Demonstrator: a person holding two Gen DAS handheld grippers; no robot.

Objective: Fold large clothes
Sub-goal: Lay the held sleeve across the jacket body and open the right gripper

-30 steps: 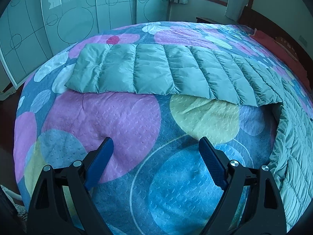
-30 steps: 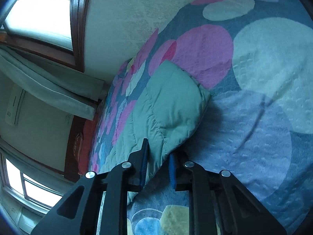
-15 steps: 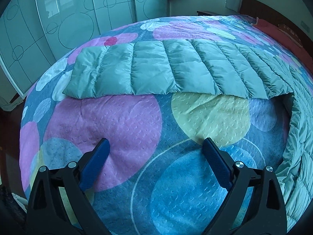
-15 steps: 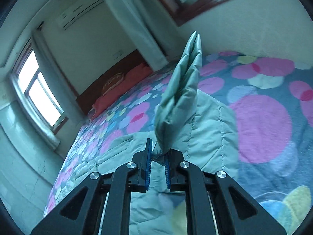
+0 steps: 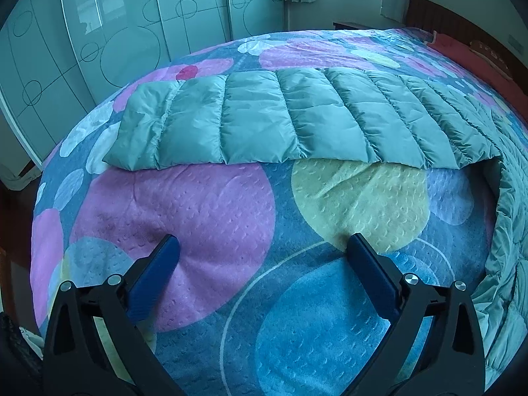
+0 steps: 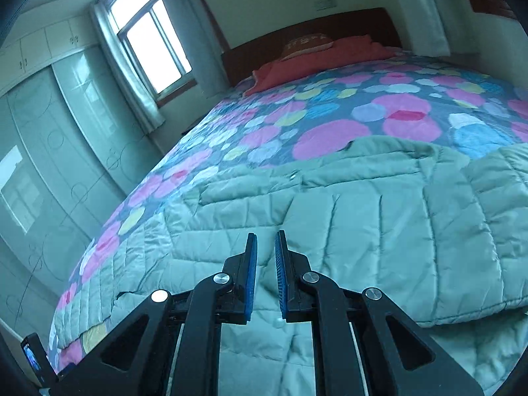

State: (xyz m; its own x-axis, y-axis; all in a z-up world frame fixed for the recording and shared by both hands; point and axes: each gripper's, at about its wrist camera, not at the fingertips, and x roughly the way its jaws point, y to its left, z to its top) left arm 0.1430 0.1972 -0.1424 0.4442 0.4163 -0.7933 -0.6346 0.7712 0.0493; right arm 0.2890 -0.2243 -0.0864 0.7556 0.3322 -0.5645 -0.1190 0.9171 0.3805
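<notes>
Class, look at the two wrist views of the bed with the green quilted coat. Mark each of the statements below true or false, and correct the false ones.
1. The left gripper is wide open over the bedspread. True.
2. The right gripper grips a fold of the green quilted coat. False: its fingers stand slightly apart with nothing between them.
3. One sleeve lies stretched flat across the bedspread. True.
4. The bedspread is plain white. False: it has pink, blue and yellow circles.
5. A red blanket lies by the headboard. True.
</notes>
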